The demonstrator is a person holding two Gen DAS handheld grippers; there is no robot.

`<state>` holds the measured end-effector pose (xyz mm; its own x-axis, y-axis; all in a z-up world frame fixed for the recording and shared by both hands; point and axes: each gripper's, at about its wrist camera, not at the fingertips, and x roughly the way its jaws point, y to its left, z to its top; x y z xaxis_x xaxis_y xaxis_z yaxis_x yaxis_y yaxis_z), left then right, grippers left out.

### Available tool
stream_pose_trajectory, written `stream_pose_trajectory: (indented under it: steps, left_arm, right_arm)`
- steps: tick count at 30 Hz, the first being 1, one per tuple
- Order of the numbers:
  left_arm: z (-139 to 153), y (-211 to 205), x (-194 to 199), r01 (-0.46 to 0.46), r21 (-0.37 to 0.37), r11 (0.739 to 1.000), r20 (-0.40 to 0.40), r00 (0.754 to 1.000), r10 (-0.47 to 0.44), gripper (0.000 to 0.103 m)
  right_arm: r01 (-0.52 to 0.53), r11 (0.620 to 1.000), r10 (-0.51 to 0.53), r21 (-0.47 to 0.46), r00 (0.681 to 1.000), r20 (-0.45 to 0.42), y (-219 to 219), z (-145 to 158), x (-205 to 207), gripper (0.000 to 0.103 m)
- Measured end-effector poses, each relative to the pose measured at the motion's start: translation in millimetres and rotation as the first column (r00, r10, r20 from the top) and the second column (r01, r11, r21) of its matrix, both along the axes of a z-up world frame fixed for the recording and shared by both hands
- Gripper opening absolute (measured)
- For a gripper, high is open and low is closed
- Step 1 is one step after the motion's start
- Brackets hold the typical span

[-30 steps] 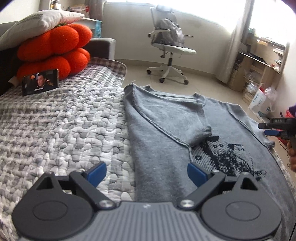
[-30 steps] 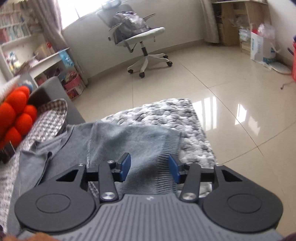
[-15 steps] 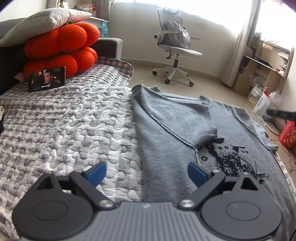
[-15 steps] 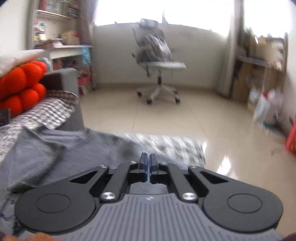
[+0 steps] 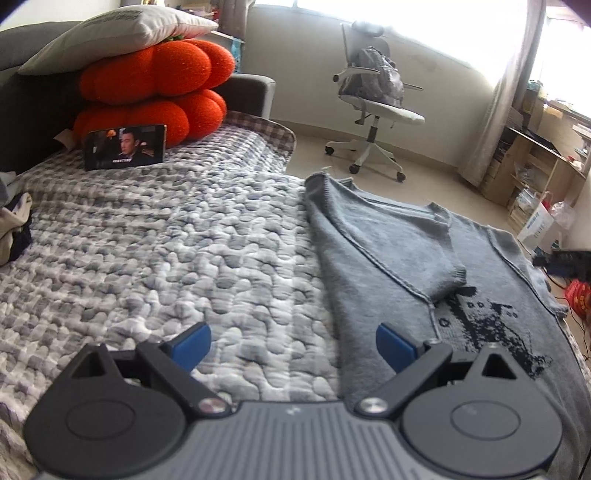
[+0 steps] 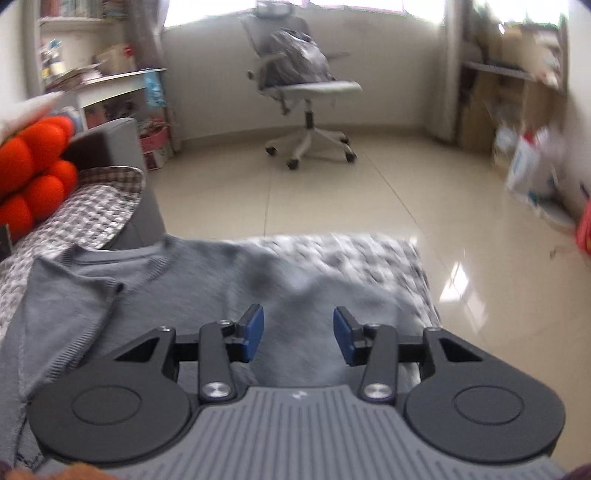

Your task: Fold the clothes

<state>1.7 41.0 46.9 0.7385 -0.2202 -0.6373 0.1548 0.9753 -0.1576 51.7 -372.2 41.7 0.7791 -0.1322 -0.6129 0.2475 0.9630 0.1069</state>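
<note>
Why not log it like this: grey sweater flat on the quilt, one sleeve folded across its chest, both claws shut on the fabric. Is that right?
Not quite. The grey sweater lies on the quilt with one sleeve folded across, but both claws are open: the left claw in the left wrist view, the right claw in the right wrist view, gripping nothing.

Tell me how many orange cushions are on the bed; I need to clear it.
2: the upper orange cushion sits stacked on the lower orange cushion, under a pale pillow by the sofa arm. Others may be hidden behind.
</note>
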Motion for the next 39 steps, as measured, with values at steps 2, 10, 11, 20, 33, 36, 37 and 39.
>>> stream_pose_trajectory:
  steps: [2, 10, 11, 20, 33, 36, 37, 39]
  left_arm:
    - [1.6, -0.1, 1.5, -0.007, -0.003, 1.0, -0.005, 1.0, 0.007, 0.097]
    - [39.3, -22.4, -2.3, 0.038, 0.07, 0.997, 0.094, 0.995, -0.044, 0.099]
    - [44.0, -25.4, -3.4, 0.046, 0.078, 0.996, 0.11, 0.992, -0.055, 0.099]
    - [32.4, -37.6, 0.4, 0.063, 0.1, 0.993, 0.084, 0.994, -0.071, 0.099]
    - [8.3, -25.8, 4.7, 0.028, 0.069, 0.997, 0.026, 0.999, -0.03, 0.099]
    - [7.2, -21.9, 4.9, 0.016, 0.065, 0.998, 0.026, 0.999, -0.018, 0.099]
    - [6.5, -21.2, 5.4, 0.013, 0.067, 0.998, 0.027, 1.0, -0.014, 0.099]
    - [3.8, -20.4, 7.1, 0.006, 0.079, 0.997, 0.024, 1.0, -0.007, 0.099]
  right_arm:
    - [0.024, 1.0, -0.024, 0.014, 1.0, -0.013, -8.9, -4.3, -3.0, 0.046]
    - [0.072, 0.99, -0.065, 0.119, 0.996, -0.06, -40.5, -14.9, -2.6, 0.047]
    - [0.078, 0.988, -0.07, 0.134, 0.996, -0.06, -43.0, -15.6, -1.1, 0.048]
    - [0.124, 0.964, -0.116, 0.235, 0.992, -0.047, -65.5, -21.2, 3.7, 0.052]
    - [0.051, 0.997, -0.049, -0.06, 0.999, 0.023, -7.8, 16.6, -0.5, 0.01]
    - [0.006, 0.995, 0.0, -0.099, 0.998, 0.066, 14.5, 36.6, -3.0, 0.01]
    - [-0.013, 0.994, 0.022, -0.112, 0.997, 0.078, 22.9, 43.2, -3.8, 0.01]
    - [-0.053, 0.988, 0.068, -0.145, 0.993, 0.098, 42.3, 53.8, -5.3, 0.01]
